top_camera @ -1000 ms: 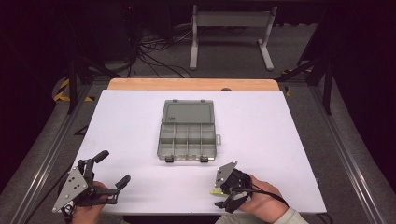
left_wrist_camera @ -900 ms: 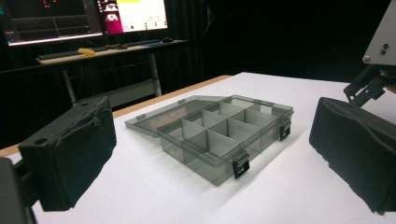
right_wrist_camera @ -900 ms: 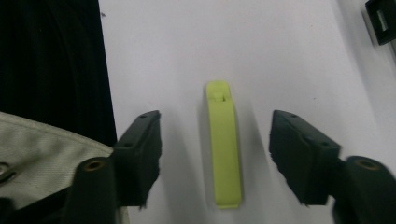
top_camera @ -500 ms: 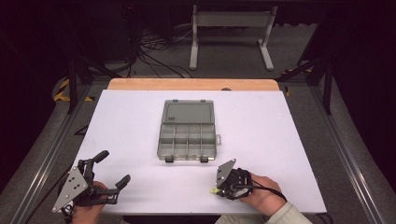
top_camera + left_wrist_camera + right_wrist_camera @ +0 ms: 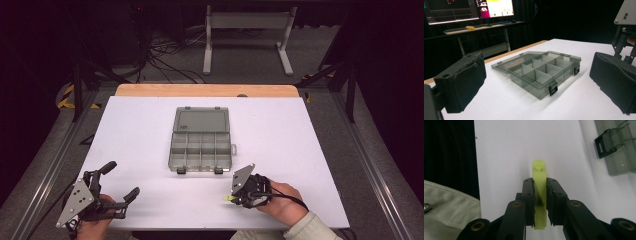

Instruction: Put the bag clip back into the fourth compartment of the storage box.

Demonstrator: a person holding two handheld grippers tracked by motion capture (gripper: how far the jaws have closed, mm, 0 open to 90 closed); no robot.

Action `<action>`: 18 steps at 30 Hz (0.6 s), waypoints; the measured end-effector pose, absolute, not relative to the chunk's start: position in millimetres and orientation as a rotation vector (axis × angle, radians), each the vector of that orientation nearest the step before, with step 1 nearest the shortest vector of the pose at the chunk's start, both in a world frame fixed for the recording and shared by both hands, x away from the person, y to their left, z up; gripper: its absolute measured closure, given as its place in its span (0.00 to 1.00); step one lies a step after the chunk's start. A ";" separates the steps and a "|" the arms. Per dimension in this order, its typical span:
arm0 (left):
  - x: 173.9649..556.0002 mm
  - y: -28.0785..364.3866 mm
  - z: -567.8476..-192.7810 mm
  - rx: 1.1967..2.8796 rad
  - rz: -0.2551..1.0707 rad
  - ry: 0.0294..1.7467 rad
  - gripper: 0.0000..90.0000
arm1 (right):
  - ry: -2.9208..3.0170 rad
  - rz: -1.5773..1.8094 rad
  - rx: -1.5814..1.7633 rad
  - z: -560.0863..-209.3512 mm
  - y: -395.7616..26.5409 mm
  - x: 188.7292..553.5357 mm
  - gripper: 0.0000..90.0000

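While the left gripper (image 5: 119, 186) rests at the lower left of the high view with its jaws spread wide and nothing between them, the right gripper (image 5: 231, 198) sits at lower centre, clenched on a flat yellow-green piece (image 5: 539, 192). In the right gripper view that piece stands edge-on between the two jaws, its tip poking past them over the white surface (image 5: 280, 135). A grey compartment box (image 5: 201, 149) lies open at the middle of the surface, lid (image 5: 201, 120) folded back toward the far edge, apart from both grippers.

One compartment box (image 5: 201, 142), one yellow-green clip (image 5: 539, 187), two hand-held grippers.
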State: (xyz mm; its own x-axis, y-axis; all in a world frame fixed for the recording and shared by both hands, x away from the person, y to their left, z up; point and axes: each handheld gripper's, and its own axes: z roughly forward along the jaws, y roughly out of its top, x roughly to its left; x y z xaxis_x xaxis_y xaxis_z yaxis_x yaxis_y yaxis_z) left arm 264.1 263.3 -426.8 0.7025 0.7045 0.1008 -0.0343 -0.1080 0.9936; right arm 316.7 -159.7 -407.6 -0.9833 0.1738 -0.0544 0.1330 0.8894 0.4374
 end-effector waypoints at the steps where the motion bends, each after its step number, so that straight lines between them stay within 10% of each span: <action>1: 264.1 263.3 -426.8 1.568 0.684 0.564 0.01 | 2.958 0.685 0.243 -406.4 -159.5 317.1 0.87; 18: 264.3 263.5 -426.9 1.572 0.685 0.564 0.01 | 2.874 0.794 0.289 -369.5 -161.5 335.7 0.87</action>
State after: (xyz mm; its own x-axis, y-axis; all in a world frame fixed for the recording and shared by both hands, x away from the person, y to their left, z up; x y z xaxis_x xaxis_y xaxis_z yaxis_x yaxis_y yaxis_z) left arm 264.3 263.5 -426.9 0.7021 0.7045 0.1032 -0.0335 -0.1122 0.9931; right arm 335.7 -161.5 -369.5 -0.9708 0.2228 -0.0884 0.1459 0.8418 0.5196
